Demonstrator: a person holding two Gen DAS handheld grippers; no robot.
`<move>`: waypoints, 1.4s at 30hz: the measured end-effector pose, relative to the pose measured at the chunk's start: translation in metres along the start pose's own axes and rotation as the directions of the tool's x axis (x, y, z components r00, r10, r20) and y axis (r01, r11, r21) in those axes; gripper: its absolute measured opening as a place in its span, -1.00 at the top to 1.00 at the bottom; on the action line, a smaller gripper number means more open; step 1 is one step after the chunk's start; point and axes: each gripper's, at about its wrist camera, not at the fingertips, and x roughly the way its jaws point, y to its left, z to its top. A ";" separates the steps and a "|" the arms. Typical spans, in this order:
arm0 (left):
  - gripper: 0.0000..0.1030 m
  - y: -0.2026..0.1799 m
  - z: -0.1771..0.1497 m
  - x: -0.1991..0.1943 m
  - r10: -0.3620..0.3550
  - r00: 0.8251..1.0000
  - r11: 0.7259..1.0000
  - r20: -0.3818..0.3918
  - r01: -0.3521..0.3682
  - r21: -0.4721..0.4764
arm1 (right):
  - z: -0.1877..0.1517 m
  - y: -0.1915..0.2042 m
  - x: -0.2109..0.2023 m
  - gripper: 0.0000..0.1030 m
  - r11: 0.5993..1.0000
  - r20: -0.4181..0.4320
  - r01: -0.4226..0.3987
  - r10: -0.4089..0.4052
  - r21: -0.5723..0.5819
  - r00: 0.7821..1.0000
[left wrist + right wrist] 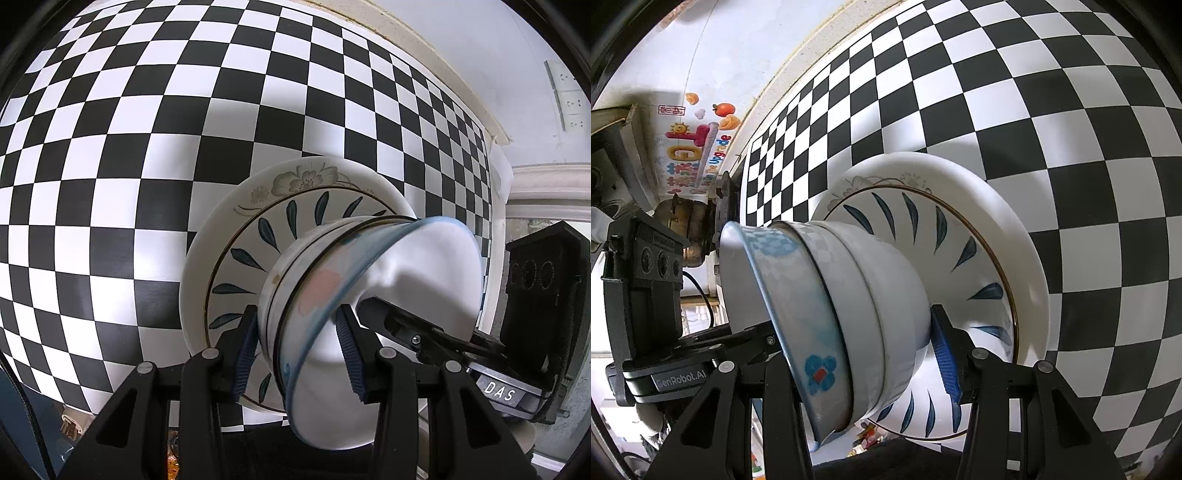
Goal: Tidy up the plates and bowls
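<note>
Two hand-held grippers hold a stack of nested bowls (332, 295) from opposite sides. The left hand-held gripper (299, 350) and the right hand-held gripper (871, 354) are each clamped on the stack's wall. The bowls sit on stacked plates (1008, 221) upon a checkered counter (110, 147) by a white wall (480, 44).

Left gripper (299, 354): lower centre of its own view, pointing steeply down, blue-padded jaws closed on the stacked bowls' (295, 295) rims. Right gripper (886, 354): lower centre of its view, likewise angled down, jaws clamping the same stack from the opposite side.
</note>
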 end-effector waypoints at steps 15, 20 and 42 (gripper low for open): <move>0.22 -0.016 -0.010 -0.032 0.112 0.986 0.992 0.120 -0.119 0.052 | -0.004 0.019 -0.028 0.02 0.990 0.080 0.125 -0.120 -0.065 0.990; 0.11 -0.021 -0.024 -0.053 0.185 0.958 0.976 0.220 -0.206 0.076 | -0.017 0.041 -0.058 -0.03 0.964 0.169 0.234 -0.212 -0.125 0.963; -0.48 -0.059 -0.133 -0.151 0.214 0.805 0.940 0.553 -0.323 0.106 | -0.124 0.106 -0.163 -0.72 0.860 0.463 0.492 -0.386 -0.131 0.798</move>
